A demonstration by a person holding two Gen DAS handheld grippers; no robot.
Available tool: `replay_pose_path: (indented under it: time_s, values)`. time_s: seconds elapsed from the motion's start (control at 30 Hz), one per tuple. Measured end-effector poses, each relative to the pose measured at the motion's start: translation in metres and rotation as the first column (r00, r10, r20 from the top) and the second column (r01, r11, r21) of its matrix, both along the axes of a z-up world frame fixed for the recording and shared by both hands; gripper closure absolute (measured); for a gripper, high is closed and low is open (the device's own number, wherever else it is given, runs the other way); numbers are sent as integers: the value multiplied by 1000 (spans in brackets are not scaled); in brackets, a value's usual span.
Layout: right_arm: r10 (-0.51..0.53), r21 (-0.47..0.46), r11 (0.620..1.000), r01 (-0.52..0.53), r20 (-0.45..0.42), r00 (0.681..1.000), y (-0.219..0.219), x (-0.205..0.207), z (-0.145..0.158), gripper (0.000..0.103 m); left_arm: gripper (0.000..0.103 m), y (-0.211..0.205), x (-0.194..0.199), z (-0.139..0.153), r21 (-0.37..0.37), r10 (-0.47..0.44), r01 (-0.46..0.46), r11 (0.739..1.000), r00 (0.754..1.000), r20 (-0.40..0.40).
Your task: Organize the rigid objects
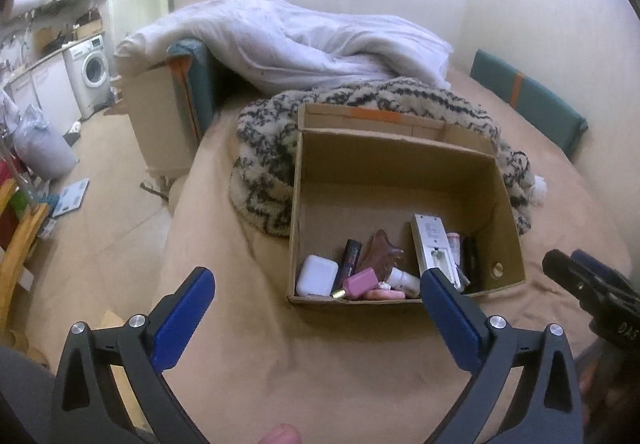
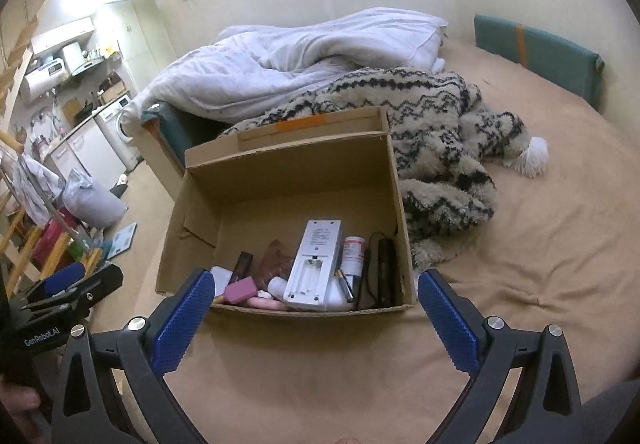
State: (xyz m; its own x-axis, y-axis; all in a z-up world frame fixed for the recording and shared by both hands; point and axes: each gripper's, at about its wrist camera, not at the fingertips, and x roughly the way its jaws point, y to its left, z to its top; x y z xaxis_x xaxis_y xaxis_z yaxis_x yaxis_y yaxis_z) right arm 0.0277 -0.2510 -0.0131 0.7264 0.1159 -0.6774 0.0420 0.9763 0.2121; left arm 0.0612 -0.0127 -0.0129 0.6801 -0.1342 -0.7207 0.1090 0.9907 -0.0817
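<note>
Both jaws stand wide apart and empty, left gripper [image 1: 316, 286] and right gripper [image 2: 316, 286] hanging just short of the cardboard box [image 2: 280, 180] ahead on the bed [image 2: 540, 244], its white remote [image 2: 314, 264] lying lengthwise away from them.

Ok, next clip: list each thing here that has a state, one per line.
Cardboard box: open, flaps up, small items piled at its near end.
White remote: face down, battery cover off, bay empty.
White case: closed.
Left tool: open, nothing between its fingers.
Right tool: open, nothing held.
Washing machine: door closed.
</note>
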Motion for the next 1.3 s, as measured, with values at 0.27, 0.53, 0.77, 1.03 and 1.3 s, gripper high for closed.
replay_pose_path:
  time_s: [0.27,0.53,0.77,1.03,1.3]
  values:
    - [-11,-7,1000,11,4,1000,-2,-1,1,0,1,-1,2,-3,16,19,-19,1000,1000,-3]
    - [-10,-11,1000,10,4,1000,-1,0,2,0,1,0,2,0,21,36,-36,999,999,8]
    - [-7,-17,1000,8,2,1000,0,0,2,0,1,3,1,0,19,46,-47,999,999,13]
    - [-7,-18,1000,7,4,1000,0,0,2,0,1,3,1,0,13,44,-44,999,999,3]
    - [-4,-13,1000,4,11,1000,-4,3,0,0,1,3,0,2,6,43,-43,999,999,8]
